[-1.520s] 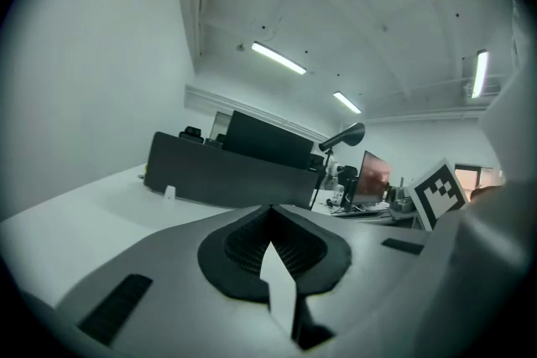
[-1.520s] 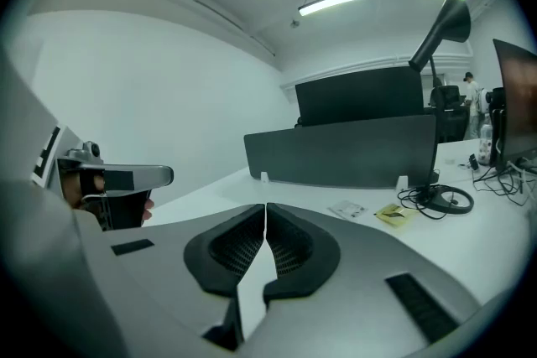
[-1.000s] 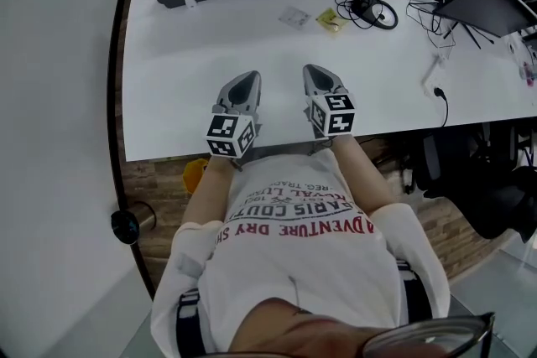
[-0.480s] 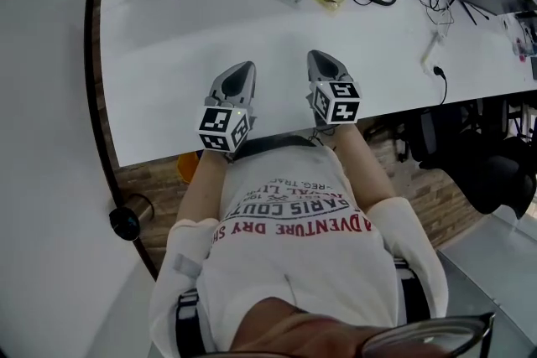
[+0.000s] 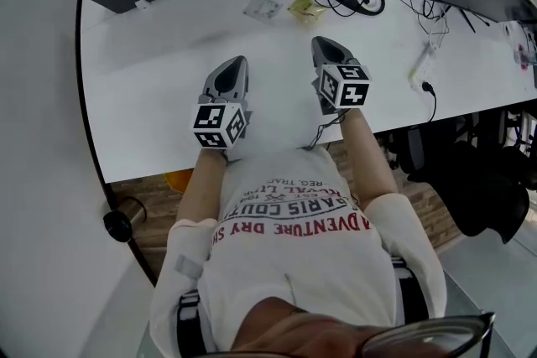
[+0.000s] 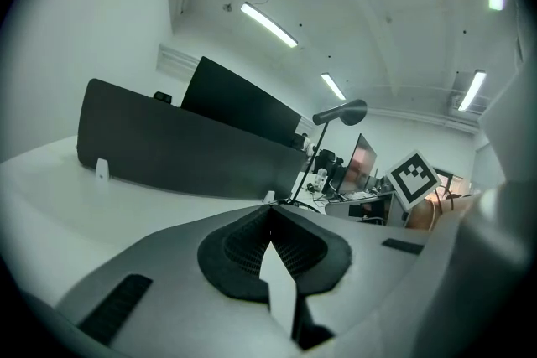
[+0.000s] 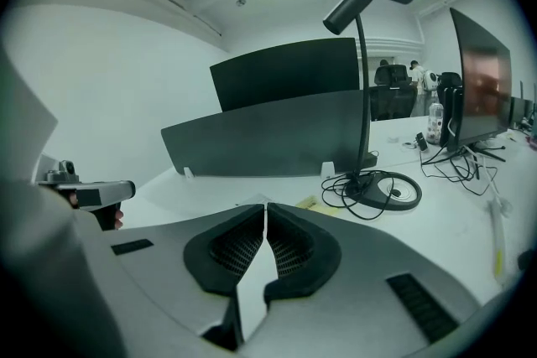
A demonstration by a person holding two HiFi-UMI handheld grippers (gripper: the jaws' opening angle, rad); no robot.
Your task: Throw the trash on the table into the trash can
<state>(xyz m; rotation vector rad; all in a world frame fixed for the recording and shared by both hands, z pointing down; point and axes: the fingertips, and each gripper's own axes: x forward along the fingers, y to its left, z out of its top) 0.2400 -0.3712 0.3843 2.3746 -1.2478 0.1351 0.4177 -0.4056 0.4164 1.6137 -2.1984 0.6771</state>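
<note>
A pale wrapper [image 5: 262, 7] and a yellow wrapper [image 5: 304, 8] lie on the white worktop [image 5: 151, 71], ahead of the left hand-held gripper [image 5: 232, 67] and the right hand-held gripper [image 5: 325, 48]. Both have their jaws together and hold nothing.

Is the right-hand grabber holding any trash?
No, the right gripper is shut with nothing between its jaws; the yellow wrapper lies on the table.

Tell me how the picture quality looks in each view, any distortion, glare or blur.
Head view: heavy fisheye bends the table edge, light is even. Left gripper view: dark round vignette, bright ceiling strip lights, left tool soft. Right gripper view: same vignette, reddish glare on the monitor.
</note>
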